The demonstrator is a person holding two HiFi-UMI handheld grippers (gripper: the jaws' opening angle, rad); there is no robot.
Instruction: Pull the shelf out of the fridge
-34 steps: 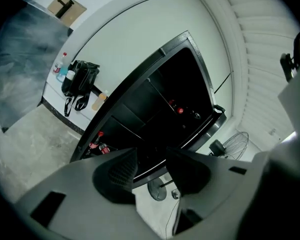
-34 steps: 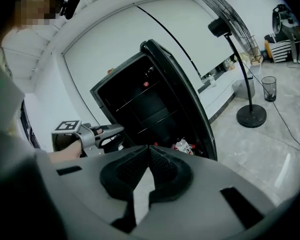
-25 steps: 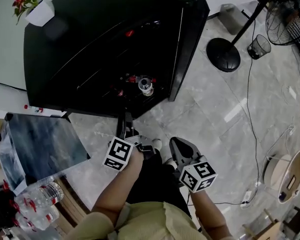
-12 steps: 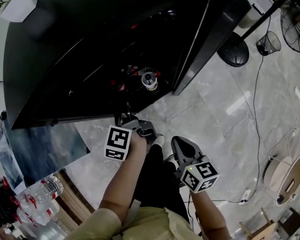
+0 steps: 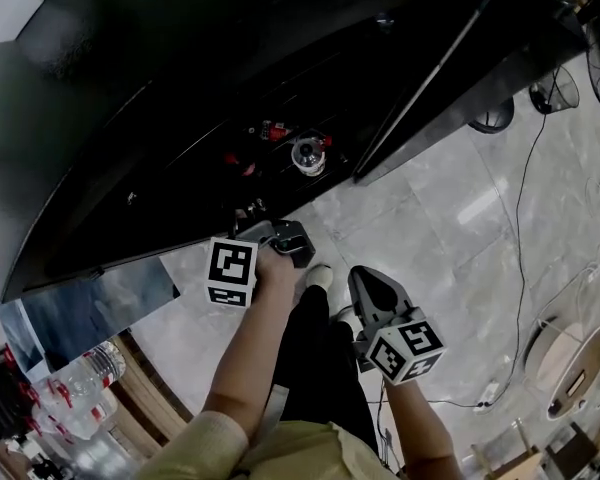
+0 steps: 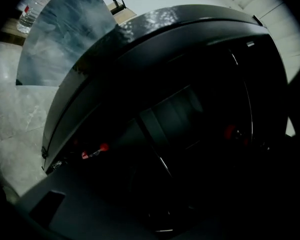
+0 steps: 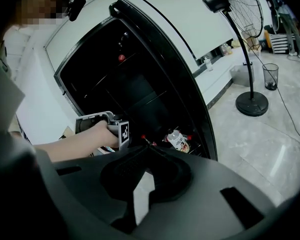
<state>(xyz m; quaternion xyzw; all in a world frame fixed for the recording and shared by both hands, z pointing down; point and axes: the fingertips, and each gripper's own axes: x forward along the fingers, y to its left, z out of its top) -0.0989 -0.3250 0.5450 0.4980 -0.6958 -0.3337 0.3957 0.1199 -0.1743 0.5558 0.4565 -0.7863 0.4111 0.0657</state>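
The black fridge (image 5: 180,88) stands open, its door (image 5: 450,78) swung to the right. Dim shelves (image 6: 175,114) cross its dark inside, and a small bottle (image 5: 308,155) with red caps beside it sits low down. My left gripper (image 5: 248,218) points into the lower front of the fridge. Its jaws have just been opening, and nothing shows between them. Its marker cube (image 7: 124,134) shows in the right gripper view. My right gripper (image 5: 365,276) hangs back over the floor, shut on nothing, its tips (image 7: 146,149) aimed at the fridge.
A grey-blue panel (image 5: 90,303) leans at the fridge's left, with several water bottles (image 5: 70,408) below it. A fan stand (image 7: 251,104) and a wire bin (image 7: 270,76) stand right of the door. A cable (image 5: 520,218) runs over the marble floor.
The head view has closed in on the fridge. My left gripper has moved up to the fridge's lower front edge. The right gripper has drifted slightly down and right.
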